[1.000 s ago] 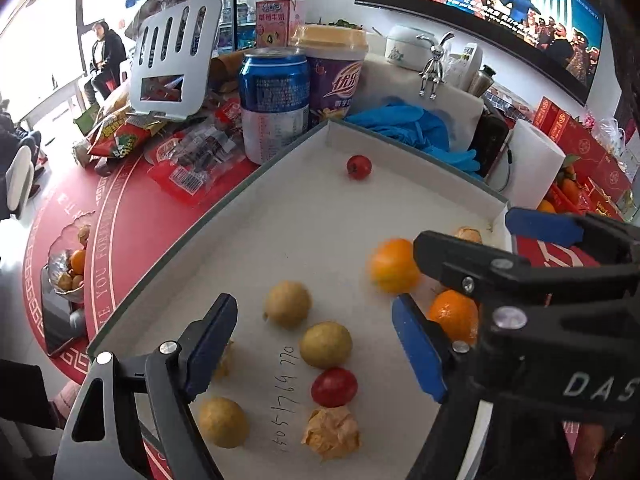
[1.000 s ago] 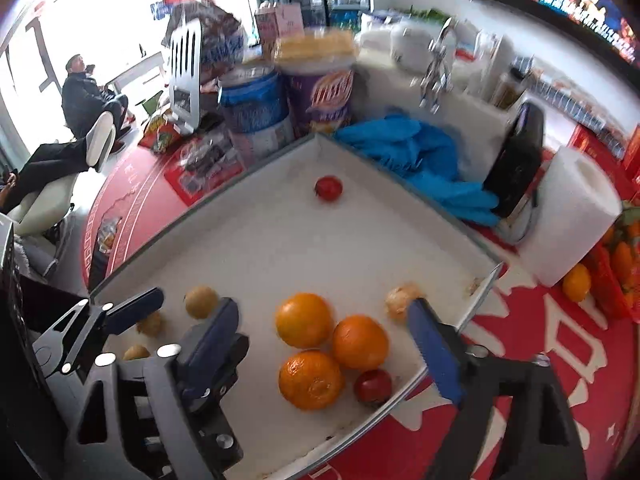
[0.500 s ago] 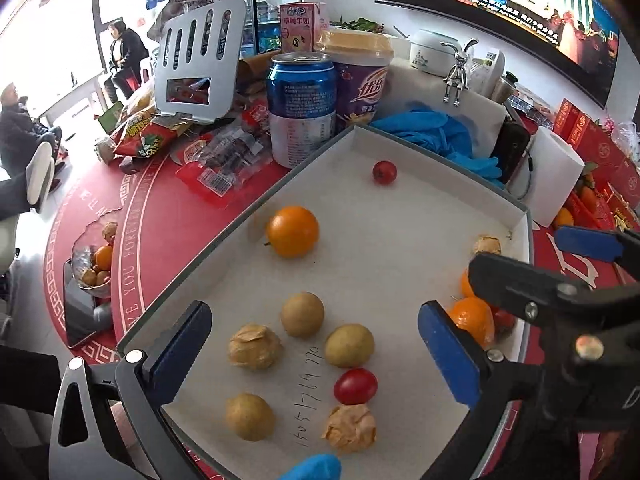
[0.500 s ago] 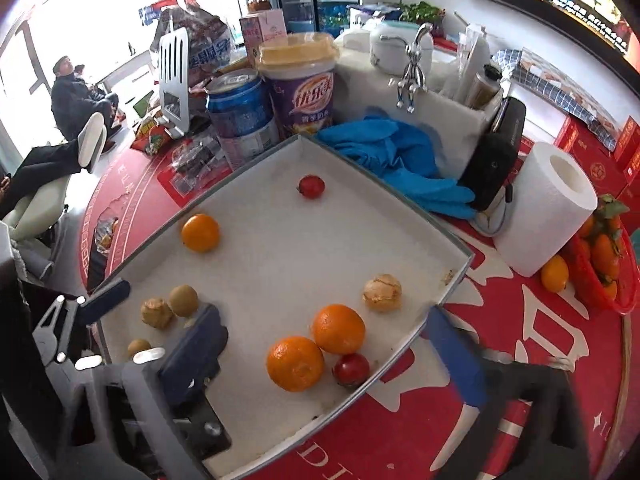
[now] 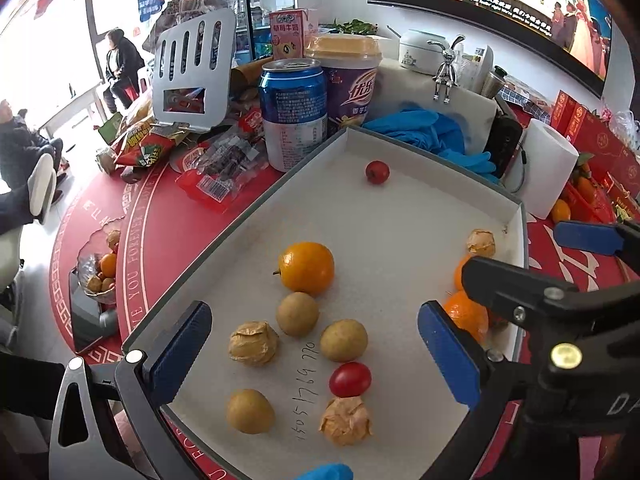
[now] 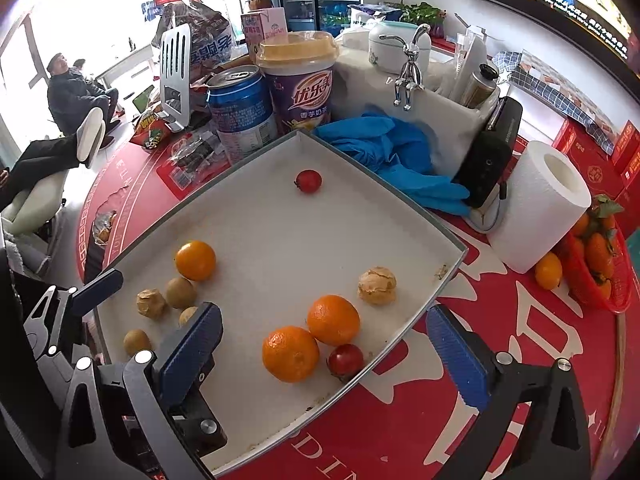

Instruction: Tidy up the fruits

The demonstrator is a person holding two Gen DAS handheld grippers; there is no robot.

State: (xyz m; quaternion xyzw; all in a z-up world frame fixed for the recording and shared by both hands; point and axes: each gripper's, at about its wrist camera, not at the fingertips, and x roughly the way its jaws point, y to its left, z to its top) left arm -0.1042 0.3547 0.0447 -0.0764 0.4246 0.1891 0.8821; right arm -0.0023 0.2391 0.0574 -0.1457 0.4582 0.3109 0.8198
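Note:
A shallow white tray [image 5: 400, 220] [image 6: 280, 240] holds loose fruit. Near the left side lie an orange kumquat [image 5: 306, 268] [image 6: 195, 260], brown longans [image 5: 298, 313], husked physalis [image 5: 253, 343] and a cherry tomato [image 5: 350, 379]. Near the right edge lie two mandarins [image 6: 291, 353] [image 6: 333, 319], a cherry tomato [image 6: 345, 361] and a physalis [image 6: 377, 285]. A small red fruit [image 5: 377, 171] [image 6: 308, 181] sits at the far end. My left gripper [image 5: 316, 360] is open and empty above the left cluster. My right gripper [image 6: 324, 360] is open and empty over the mandarins.
Behind the tray stand a blue can [image 5: 294, 112], a purple cup [image 5: 348, 76], blue gloves [image 6: 392, 152] and snack packets [image 5: 216, 168]. A paper roll [image 6: 540, 208] and a red basket of fruit [image 6: 600, 264] stand at the right. A glass dish [image 5: 100, 272] sits left.
The kumquat rolled from the tray's right side to the left and stopped by the longans. Both grippers pulled back and up, staying open.

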